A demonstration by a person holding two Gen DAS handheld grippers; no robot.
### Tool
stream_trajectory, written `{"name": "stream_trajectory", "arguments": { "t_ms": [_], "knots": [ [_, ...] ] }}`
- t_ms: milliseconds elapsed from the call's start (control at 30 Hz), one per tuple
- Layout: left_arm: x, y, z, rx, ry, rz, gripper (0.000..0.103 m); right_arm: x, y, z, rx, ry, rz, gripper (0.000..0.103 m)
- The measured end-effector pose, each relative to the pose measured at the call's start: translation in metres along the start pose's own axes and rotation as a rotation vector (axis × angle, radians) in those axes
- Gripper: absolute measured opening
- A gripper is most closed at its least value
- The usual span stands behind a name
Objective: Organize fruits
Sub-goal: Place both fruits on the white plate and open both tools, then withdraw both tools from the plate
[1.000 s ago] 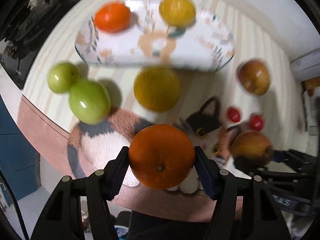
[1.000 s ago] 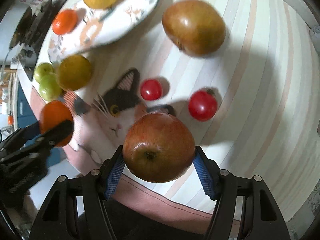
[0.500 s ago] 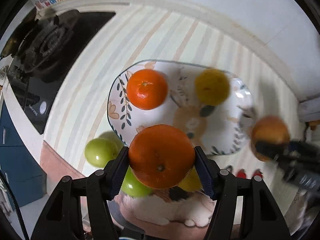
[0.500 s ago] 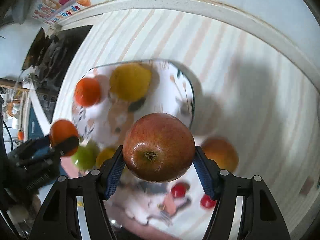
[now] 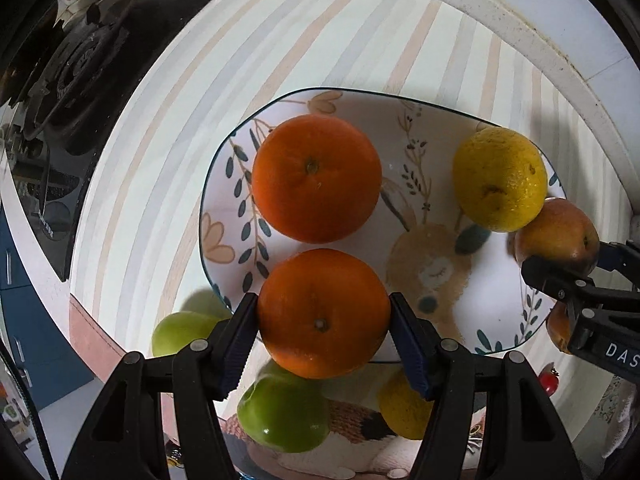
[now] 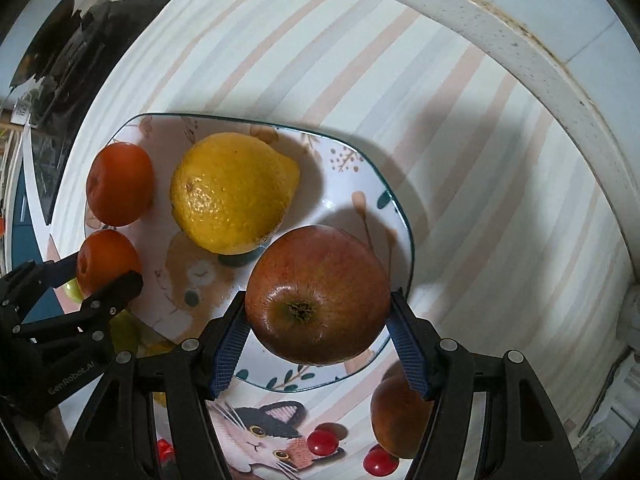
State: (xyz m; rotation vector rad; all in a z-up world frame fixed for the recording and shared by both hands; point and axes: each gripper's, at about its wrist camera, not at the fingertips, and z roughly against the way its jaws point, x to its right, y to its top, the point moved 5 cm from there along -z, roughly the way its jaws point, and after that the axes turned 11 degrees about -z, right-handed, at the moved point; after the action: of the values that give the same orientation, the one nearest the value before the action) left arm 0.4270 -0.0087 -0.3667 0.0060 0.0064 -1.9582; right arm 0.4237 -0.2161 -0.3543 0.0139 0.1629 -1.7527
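Note:
My left gripper (image 5: 323, 322) is shut on an orange (image 5: 323, 312) and holds it over the near left edge of a patterned plate (image 5: 404, 136). An orange (image 5: 316, 178) and a lemon (image 5: 500, 178) lie on the plate. My right gripper (image 6: 318, 320) is shut on a red apple (image 6: 318, 294) and holds it over the plate's (image 6: 376, 184) near right part, next to the lemon (image 6: 230, 192). Each gripper shows in the other's view: the right one (image 5: 560, 256), the left one (image 6: 108, 266).
Two green apples (image 5: 284, 416) and a lemon (image 5: 404, 412) lie on the cat mat (image 5: 356, 428) below the plate. Another apple (image 6: 396, 416) and cherry tomatoes (image 6: 324, 442) lie on the mat's right side. A black stove (image 5: 60, 80) is at the left. A white wall edge (image 6: 520, 48) runs behind.
Both grippers have moved forward from above the cat mat to above the plate, each still holding its fruit. The plate now fills the middle of both views.

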Motion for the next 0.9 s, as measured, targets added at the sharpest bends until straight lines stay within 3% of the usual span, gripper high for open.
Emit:
{"name": "stream_trajectory", "arguments": {
  "t_ms": [200, 267, 333, 567, 733, 900],
  "knots": [
    [-0.006, 0.009, -0.005, -0.006, 0.005, 0.021, 0.063, -0.017, 0.008, -0.011, -0.032, 0.014, -0.017, 0.073],
    [-0.009, 0.012, 0.003, 0.024, 0.018, 0.028, 0.081, -0.018, 0.009, -0.01, -0.027, 0.032, -0.033, 0.091],
    [-0.015, 0.013, 0.01, 0.041, 0.005, 0.039, 0.089, -0.014, 0.005, -0.002, -0.016, 0.028, -0.041, 0.094],
    [-0.028, 0.003, 0.041, 0.096, 0.006, 0.08, 0.09, -0.009, -0.008, 0.03, 0.062, 0.003, -0.054, 0.094],
    [-0.038, -0.013, 0.059, 0.13, 0.034, 0.111, 0.09, -0.011, -0.041, 0.043, 0.116, 0.004, -0.07, 0.094],
    [-0.018, -0.038, 0.083, 0.178, 0.048, 0.129, 0.09, -0.012, -0.077, 0.061, 0.163, 0.021, -0.068, 0.094]
  ]
}}
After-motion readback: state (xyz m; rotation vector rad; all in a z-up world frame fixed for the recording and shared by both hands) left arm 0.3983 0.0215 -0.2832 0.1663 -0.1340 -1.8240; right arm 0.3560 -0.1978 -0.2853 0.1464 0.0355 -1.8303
